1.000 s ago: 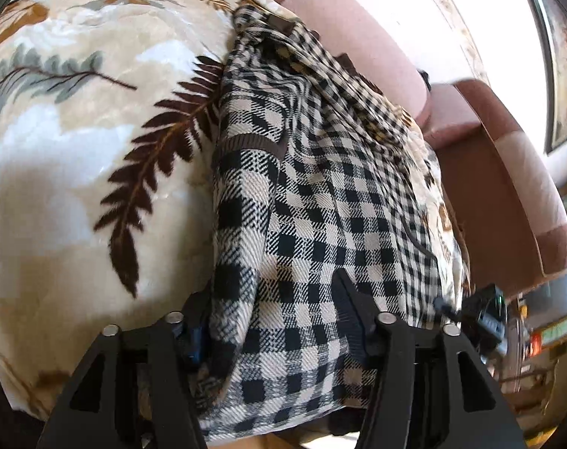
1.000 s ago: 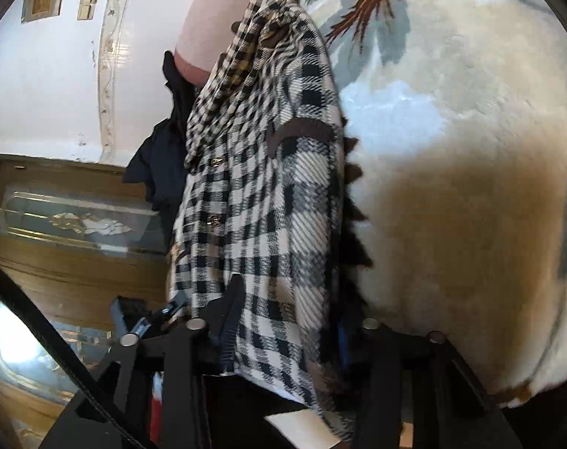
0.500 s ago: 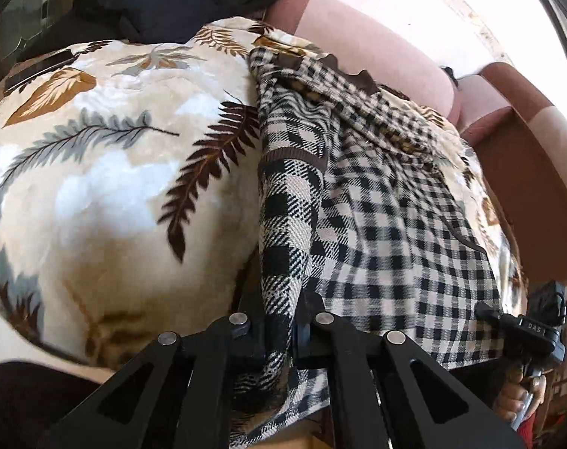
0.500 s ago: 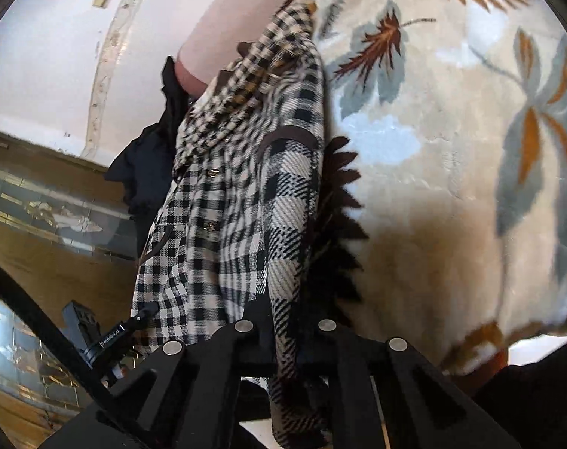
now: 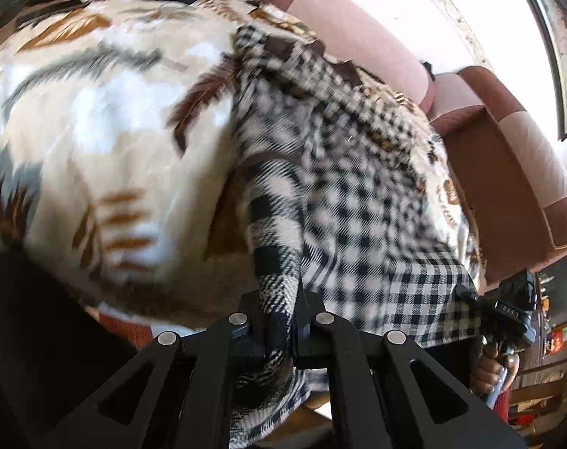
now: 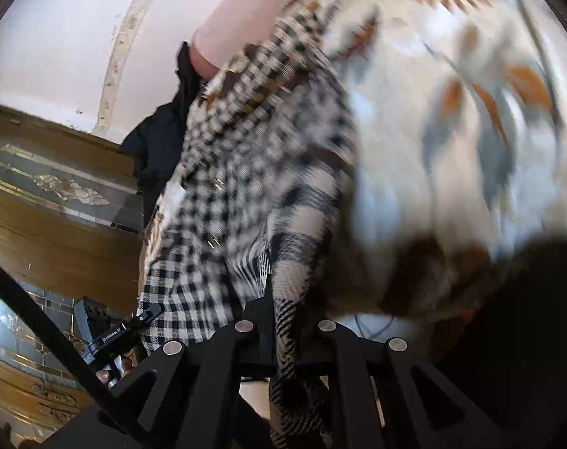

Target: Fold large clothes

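Checked coat (image 5: 362, 202), lying lengthwise on the leaf-print blanket (image 5: 96, 142) over the sofa (image 5: 508, 157), near hem hanging past the front edge. Left tool (image 5: 278, 321) and right tool (image 6: 285, 331) are each clamped on a hem corner, likely to carry that end over evenly for the fold.

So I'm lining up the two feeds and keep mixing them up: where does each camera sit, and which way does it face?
Left wrist: on the left gripper, looking down along its fingers, shut on the checked garment over the leaf-print blanket; the person's hand shows at lower right.
Right wrist: on the right gripper, also shut on the checked garment, blanket to the right, wooden door to the left.
Shared: garment, blanket, pink sofa back; each view shows the other gripper.
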Motion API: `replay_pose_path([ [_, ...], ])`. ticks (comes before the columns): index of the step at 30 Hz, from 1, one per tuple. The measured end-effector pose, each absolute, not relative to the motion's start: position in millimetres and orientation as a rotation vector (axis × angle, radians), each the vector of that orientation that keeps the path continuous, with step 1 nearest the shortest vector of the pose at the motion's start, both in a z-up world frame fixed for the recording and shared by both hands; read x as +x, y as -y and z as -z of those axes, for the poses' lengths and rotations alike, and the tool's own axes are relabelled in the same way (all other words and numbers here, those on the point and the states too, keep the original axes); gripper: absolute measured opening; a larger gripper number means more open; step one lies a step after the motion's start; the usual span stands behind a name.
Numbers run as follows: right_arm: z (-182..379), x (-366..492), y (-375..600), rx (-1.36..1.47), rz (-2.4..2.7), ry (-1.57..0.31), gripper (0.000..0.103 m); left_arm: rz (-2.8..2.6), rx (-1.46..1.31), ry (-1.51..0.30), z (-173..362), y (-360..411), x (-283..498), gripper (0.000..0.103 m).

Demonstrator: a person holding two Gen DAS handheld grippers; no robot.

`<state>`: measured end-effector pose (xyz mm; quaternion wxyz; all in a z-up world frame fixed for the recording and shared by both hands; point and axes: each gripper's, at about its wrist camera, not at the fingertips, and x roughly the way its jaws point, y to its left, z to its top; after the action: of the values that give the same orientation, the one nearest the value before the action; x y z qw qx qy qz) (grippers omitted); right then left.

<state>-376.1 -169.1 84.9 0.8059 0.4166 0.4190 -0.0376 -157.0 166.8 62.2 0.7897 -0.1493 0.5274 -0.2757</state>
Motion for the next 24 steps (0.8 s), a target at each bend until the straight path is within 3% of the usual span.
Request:
replay_pose_path([
  [7, -116, -272, 213, 0.814, 0.126, -0.821, 0.006, 0.572, -0.329, -1.068, -94, -136, -61, 0.006],
  [15, -91, -138, 281, 0.879, 0.197, -0.788, 0.007, 0.551, -0.404, -1.053, -101, -97, 56, 0.007],
  [24, -34, -91, 356, 1.071, 0.234, -0.791, 0.01, 0.575, -0.539, -1.126, -57, -76, 149, 0.012],
])
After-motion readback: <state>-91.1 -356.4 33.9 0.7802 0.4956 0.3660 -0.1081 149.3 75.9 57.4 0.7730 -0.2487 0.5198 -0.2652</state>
